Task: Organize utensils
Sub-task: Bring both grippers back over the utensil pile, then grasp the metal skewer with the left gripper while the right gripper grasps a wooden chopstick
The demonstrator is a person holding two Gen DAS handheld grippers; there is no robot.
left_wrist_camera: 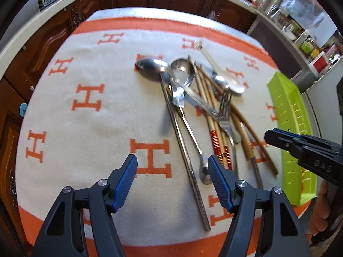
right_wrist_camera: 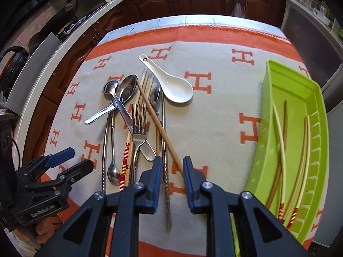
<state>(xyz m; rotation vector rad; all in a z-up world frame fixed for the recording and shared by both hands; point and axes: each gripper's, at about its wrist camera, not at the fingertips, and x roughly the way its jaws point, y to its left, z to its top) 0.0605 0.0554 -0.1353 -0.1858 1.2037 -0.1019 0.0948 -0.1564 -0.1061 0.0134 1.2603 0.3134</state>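
Observation:
A pile of utensils lies on the cloth: metal spoons, a fork, a white ceramic spoon, metal chopsticks and wooden chopsticks. My right gripper is open, its fingers either side of the near end of one wooden chopstick. A green tray at the right holds several chopsticks. My left gripper is open and empty above the cloth, left of the pile's near ends. The right gripper also shows in the left wrist view.
The table is covered by a cream cloth with orange H marks and an orange border. Dark wooden cabinets and a counter stand behind it. A shelf with jars is at the far right.

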